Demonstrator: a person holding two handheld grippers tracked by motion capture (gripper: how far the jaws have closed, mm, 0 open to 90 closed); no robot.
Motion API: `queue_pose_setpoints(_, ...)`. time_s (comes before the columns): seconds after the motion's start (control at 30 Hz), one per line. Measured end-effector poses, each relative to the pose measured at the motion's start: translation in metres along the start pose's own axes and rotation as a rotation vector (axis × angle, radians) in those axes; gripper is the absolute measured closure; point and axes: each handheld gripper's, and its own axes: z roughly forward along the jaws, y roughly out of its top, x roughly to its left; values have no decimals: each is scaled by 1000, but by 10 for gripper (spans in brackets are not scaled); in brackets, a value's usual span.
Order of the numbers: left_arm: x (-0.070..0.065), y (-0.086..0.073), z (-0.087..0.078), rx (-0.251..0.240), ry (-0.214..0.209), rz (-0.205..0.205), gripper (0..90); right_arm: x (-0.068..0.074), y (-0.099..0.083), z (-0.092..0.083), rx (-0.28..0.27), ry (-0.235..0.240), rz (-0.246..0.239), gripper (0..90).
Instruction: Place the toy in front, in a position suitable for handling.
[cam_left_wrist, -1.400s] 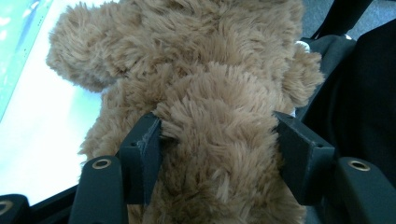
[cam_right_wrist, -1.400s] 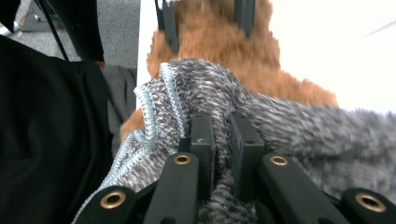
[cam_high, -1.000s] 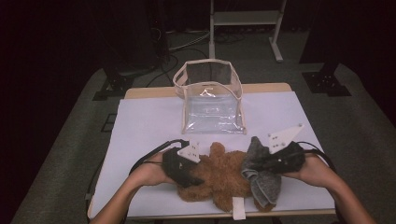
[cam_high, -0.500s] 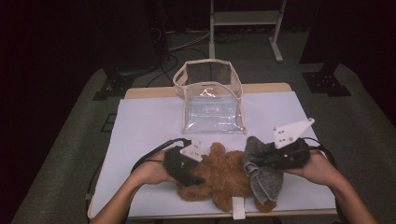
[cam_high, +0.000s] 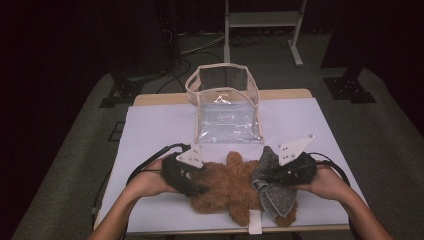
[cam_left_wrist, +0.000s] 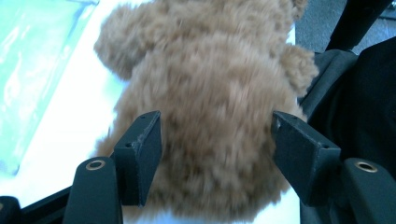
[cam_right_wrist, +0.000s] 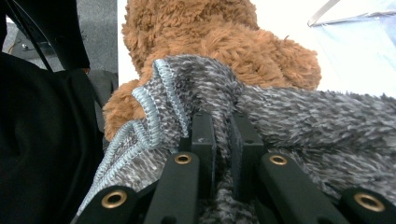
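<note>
A brown teddy bear (cam_high: 230, 187) lies on the white table (cam_high: 155, 135) near its front edge. My left gripper (cam_high: 200, 187) is at the bear's left side. In the left gripper view its jaws (cam_left_wrist: 215, 140) straddle the bear's furry body (cam_left_wrist: 210, 70); they have just been opening, and the fur brushes the pads without a firm squeeze. My right gripper (cam_high: 267, 175) is shut on a grey knitted cloth (cam_high: 275, 195) draped over the bear's right side. In the right gripper view the pads (cam_right_wrist: 222, 126) pinch a fold of the knit (cam_right_wrist: 303, 116), with the bear (cam_right_wrist: 210, 32) behind it.
A clear plastic bag with beige trim (cam_high: 225, 107) stands open at the middle back of the table. Bare white table lies left and right of the bag. Dark floor, cables and a metal stand surround the table.
The left gripper has shifted slightly left on the bear. The right gripper swung up and right with the grey cloth, then came back toward the bear.
</note>
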Motion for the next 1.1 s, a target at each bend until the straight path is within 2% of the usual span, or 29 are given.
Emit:
queue_pose_setpoints(0.07, 1, -7, 3, 18, -17, -6, 337, 1, -1, -1, 3, -3, 11, 815)
queue_pose_setpoints(0.13, 1, -13, 8, -3, -39, -30, 346, 1, -2, -3, 5, -7, 5, 815)
queue_pose_setpoints(0.2, 1, -16, 14, -18, -47, -31, 377, 1, -5, -7, 0, -13, 13, 814)
queue_pose_setpoints(0.3, 2, -16, 18, -27, -37, -30, 395, 1, -14, -15, -44, -20, 38, 814)
queue_pose_setpoints(0.47, 3, -14, 20, -11, -32, -31, 396, 1, -36, -28, -119, -23, 94, 814)
queue_pose_setpoints(0.63, 4, -11, 22, -1, -29, -24, 395, 4, -61, -34, -142, -48, 140, 814)
queue_pose_setpoints(0.73, 4, -8, 23, 5, -30, -21, 396, 5, -70, -33, -115, -58, 152, 815)
queue_pose_setpoints(0.83, 5, -5, 24, 8, -28, -17, 395, 4, -70, -41, -70, -85, 150, 814)
queue_pose_setpoints(0.93, 6, -1, 27, 10, -31, -12, 395, 3, -59, -50, -104, -101, 130, 815)
queue_pose_setpoints(1.0, 6, 1, 28, 13, -29, -6, 395, 3, -52, -49, -136, -89, 112, 815)
queue_pose_setpoints(1.1, 7, 0, 28, 12, -24, -4, 394, 2, -51, -41, -122, -76, 108, 815)
